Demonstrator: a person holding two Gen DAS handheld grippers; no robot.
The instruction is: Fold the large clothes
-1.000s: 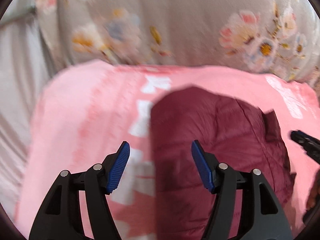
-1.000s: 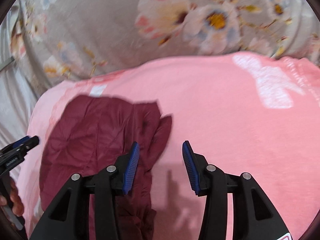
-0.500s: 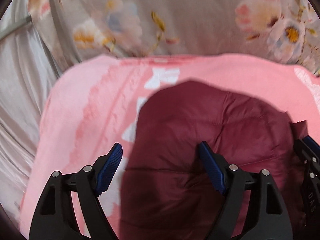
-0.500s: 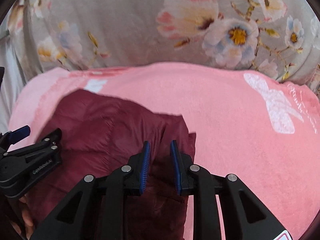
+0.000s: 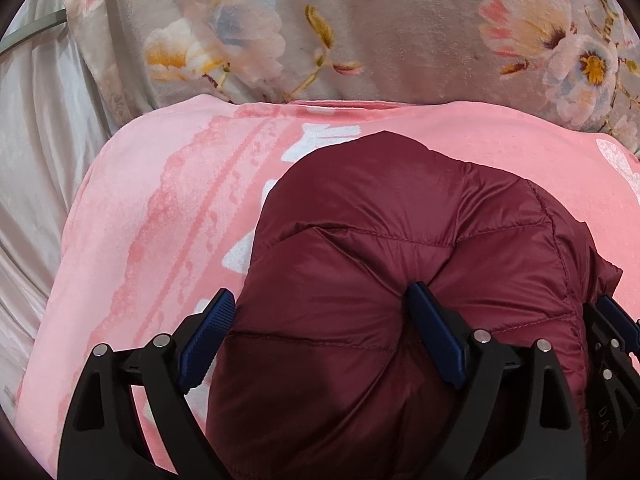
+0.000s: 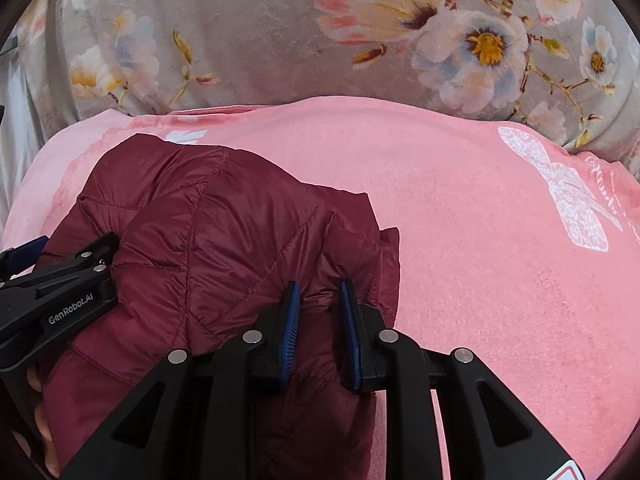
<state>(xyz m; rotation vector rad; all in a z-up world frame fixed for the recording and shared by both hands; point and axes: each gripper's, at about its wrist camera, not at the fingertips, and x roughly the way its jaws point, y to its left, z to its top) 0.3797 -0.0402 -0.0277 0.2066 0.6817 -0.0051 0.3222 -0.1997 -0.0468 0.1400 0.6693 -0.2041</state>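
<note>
We see a pink blanket with white printed patterns spread across the surface. Behind it rises a grey flowered cover, and pale satiny cloth hangs in folds at the left.

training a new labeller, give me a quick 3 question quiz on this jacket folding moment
1. True or false: the right gripper has its jaws pinched on the maroon jacket.
2. Multiple choice: the left gripper is (a) shut with nothing in it, (b) wide open with jacket bulging between the jaws, (c) out of view.
3. Fill in: the jacket lies on a ____ blanket with white prints.

Key: 1 true; 2 b; 3 pink.
</note>
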